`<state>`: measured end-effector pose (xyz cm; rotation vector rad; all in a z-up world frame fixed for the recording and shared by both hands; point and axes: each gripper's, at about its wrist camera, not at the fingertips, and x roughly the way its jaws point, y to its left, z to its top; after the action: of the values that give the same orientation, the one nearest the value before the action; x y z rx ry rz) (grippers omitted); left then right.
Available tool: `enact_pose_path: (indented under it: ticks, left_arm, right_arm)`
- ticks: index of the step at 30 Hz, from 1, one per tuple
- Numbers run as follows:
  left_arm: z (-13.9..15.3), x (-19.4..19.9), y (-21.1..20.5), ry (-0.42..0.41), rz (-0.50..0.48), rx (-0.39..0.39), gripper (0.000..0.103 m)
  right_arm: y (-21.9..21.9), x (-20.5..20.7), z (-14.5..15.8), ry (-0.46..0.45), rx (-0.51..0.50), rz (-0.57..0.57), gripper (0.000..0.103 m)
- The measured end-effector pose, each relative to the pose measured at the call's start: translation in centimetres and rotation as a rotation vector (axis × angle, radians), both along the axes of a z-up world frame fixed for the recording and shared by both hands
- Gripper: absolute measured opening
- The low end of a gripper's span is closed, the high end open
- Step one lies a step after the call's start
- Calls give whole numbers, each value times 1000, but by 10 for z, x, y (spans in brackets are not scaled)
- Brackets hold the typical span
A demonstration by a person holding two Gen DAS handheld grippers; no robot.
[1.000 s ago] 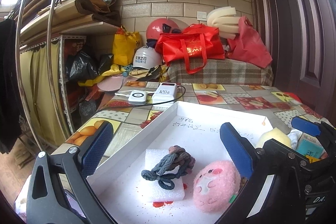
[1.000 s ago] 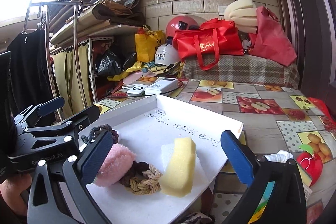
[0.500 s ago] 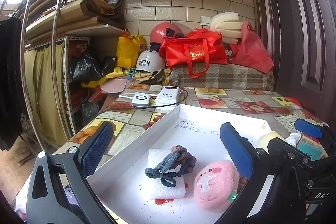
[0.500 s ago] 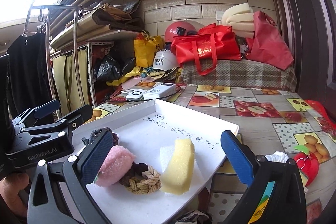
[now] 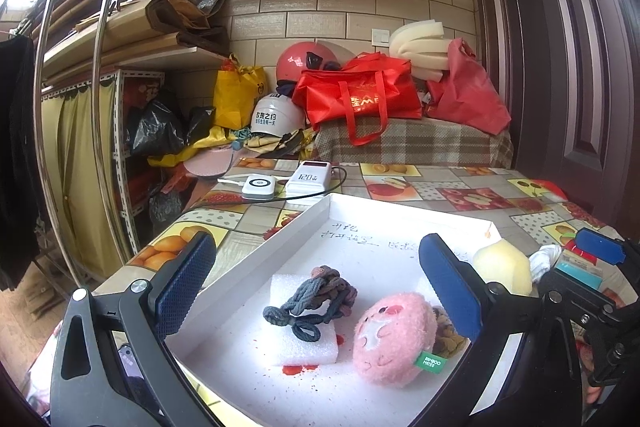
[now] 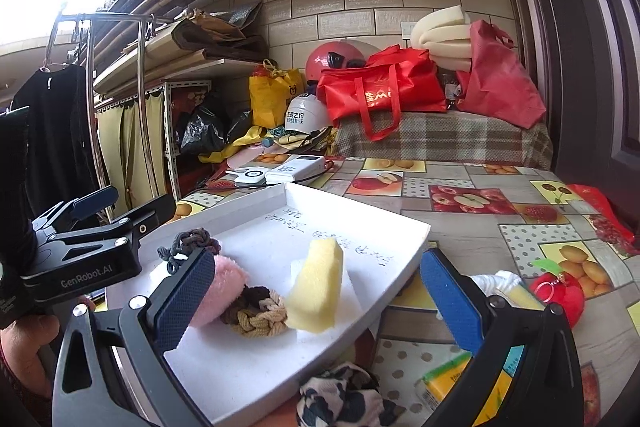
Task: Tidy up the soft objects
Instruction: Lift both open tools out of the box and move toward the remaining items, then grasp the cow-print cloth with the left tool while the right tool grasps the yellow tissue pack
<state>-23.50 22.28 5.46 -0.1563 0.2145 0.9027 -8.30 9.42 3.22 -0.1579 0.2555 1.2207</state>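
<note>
Left gripper [image 5: 316,291]: jaws released and wide apart, holding nothing, hovering over the near left part of the white tray [image 5: 384,227].
White foam block [image 5: 300,323]: flat on the tray floor, between the left gripper's blue pads.
Blue-grey braided cord [image 5: 312,301]: heaped on top of the foam block, touching it.
Pink plush toy [image 5: 394,337]: on the tray just right of the foam block, green tag at its lower right.
Brown braided band [image 6: 258,313]: on the tray, touching the pink plush toy on its left and the yellow sponge on its right.
Yellow sponge [image 6: 318,287]: propped tilted on a second white foam piece [image 6: 352,287] near the tray's right rim.
Right gripper [image 6: 316,301]: jaws released and wide, empty, over the tray's near right corner.
Tabletop [image 6: 460,227]: fruit-print cloth carrying the tray.
Patterned cloth [image 6: 344,395]: crumpled at the tray's near edge.
Red apple plush [image 6: 558,293]: on the tabletop right of the tray, apart from it.
</note>
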Motion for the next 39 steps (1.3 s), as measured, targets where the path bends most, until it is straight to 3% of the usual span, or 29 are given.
enact_pose_path:
  ticks: [6,12,15,18,23,26,28,32,39]
  left_arm:
    - [0,0,0,-4,-2,-3,103]
    - [2,0,-15,-19,-56,7,103]
    - [3,5,-27,-16,-134,12,103]
    - [4,19,-47,7,-288,-2,102]
    - [3,52,-101,95,-567,30,102]
    - [-1,82,-124,195,-708,7,102]
    - [-4,97,-137,246,-733,23,102]
    - [-10,119,-147,329,-716,29,102]
    - [-31,157,-139,474,-707,-74,102]
  right_arm:
    - [-15,4,-2,10,-14,-3,103]
    - [-42,28,-2,92,19,-75,103]
    - [-64,51,-2,157,49,-132,103]
    - [-93,79,-2,206,87,-218,103]
    - [-147,132,-6,281,142,-387,103]
    - [-174,158,-16,405,204,-454,103]
    - [-183,167,-23,480,241,-464,103]
    - [-183,166,-23,493,252,-450,103]
    - [-183,171,-24,506,267,-419,103]
